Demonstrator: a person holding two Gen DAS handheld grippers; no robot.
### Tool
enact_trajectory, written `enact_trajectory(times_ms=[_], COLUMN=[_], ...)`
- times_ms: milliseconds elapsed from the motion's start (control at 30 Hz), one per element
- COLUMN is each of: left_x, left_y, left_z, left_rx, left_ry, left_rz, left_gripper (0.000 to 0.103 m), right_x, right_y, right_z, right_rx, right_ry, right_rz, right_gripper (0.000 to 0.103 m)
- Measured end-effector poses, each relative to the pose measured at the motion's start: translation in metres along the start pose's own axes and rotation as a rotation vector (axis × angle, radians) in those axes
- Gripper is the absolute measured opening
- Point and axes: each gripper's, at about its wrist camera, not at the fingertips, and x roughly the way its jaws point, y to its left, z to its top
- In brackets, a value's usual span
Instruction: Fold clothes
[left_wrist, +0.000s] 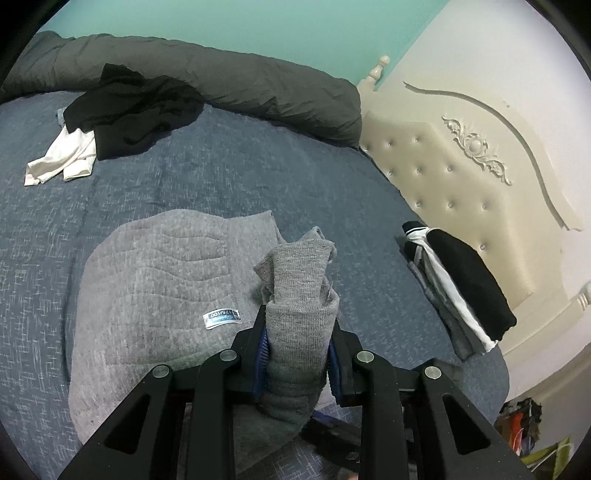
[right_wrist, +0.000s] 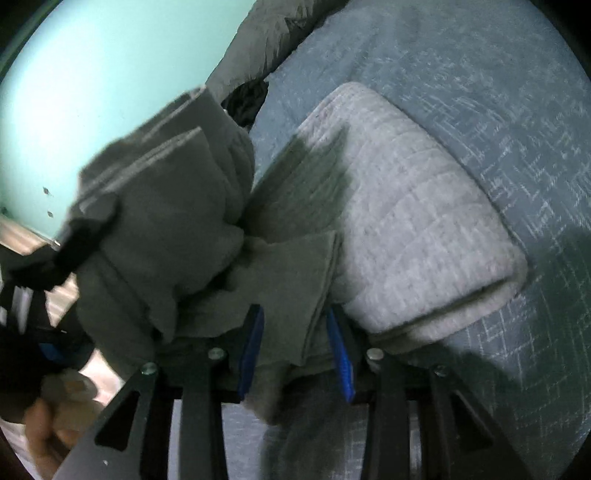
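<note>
Grey knit garment (left_wrist: 159, 280), part-folded on the blue bedspread (left_wrist: 221, 173), an edge held in both tongs.

Item: soft, limp knit, judged light to middling in weight and not slippery; sagging is to be expected wherever it is unsupported, so hold is best taken at hems or corners, as now. A white label (left_wrist: 222, 317) faces up on the flat part. Left gripper (left_wrist: 297, 347): clenched on a bunched grey fold lifted off the bed. Right gripper (right_wrist: 295, 347): closed on a layered grey edge; the view is blurred. Surroundings: a folded stack of black, white and grey clothes (left_wrist: 458, 288) lies near, toward the tufted headboard (left_wrist: 461, 177); a loose black and white heap (left_wrist: 110, 114) lies well apart, beside the dark rolled duvet (left_wrist: 240, 77). Nothing is seen lying on the garment.
</note>
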Motion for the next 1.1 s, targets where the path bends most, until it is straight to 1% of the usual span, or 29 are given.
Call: enact_trajectory(times_ms=[33, 67, 100, 133, 167, 200, 267, 367, 433, 633, 800, 867, 933, 1100], left_x=[-0.001, -0.002, -0.003, -0.003, -0.004, -0.004, -0.005, -0.007, -0.009, -0.017, -0.017, -0.011, -0.001, 0.021], left_y=[0.001, 0.002, 0.002, 0.002, 0.003, 0.004, 0.005, 0.005, 0.005, 0.004, -0.007, -0.012, -0.017, -0.022], left_z=[0.0, 0.0, 0.001, 0.001, 0.0, 0.0, 0.0, 0.001, 0.002, 0.006, 0.007, 0.007, 0.004, -0.008], left_rx=[-0.001, -0.001, 0.001, 0.001, 0.001, 0.001, -0.001, -0.003, -0.004, -0.004, 0.013, 0.019, 0.024, 0.023], left_ry=[-0.002, -0.005, -0.006, -0.007, -0.007, -0.007, -0.008, -0.013, -0.018, -0.037, -0.044, -0.039, -0.024, -0.003], left_rz=[-0.001, -0.002, -0.001, -0.001, 0.0, 0.0, 0.001, 0.004, 0.005, 0.0, -0.014, -0.016, -0.015, -0.013], left_gripper=[0.028, 0.028, 0.028, 0.028, 0.028, 0.028, 0.028, 0.028, 0.028, 0.028, 0.028, 0.028, 0.028, 0.028], right_x=[0.001, 0.002, 0.002, 0.001, -0.001, -0.003, -0.006, -0.011, -0.02, -0.036, -0.049, -0.048, -0.037, -0.036], right_y=[0.001, 0.002, 0.003, 0.003, 0.004, 0.004, 0.005, 0.006, 0.01, 0.007, 0.003, 0.0, -0.005, -0.02], right_z=[0.0, 0.0, -0.001, -0.001, 0.0, 0.0, 0.001, 0.002, 0.006, 0.036, 0.061, 0.071, 0.072, 0.079], right_rx=[-0.011, -0.021, -0.032, -0.038, -0.042, -0.047, -0.056, -0.07, -0.093, -0.118, -0.138, -0.139, -0.118, -0.062], right_ry=[-0.001, -0.003, -0.005, -0.011, -0.017, -0.024, -0.037, -0.057, -0.092, -0.157, -0.209, -0.199, -0.181, -0.164], right_rz=[-0.008, -0.015, -0.022, -0.021, -0.016, -0.011, -0.001, 0.013, 0.029, 0.062, 0.088, 0.091, 0.086, 0.079], right_gripper=[0.035, 0.031, 0.024, 0.019, 0.01, 0.007, 0.005, 0.004, 0.004, 0.004, 0.003, 0.003, 0.003, 0.003])
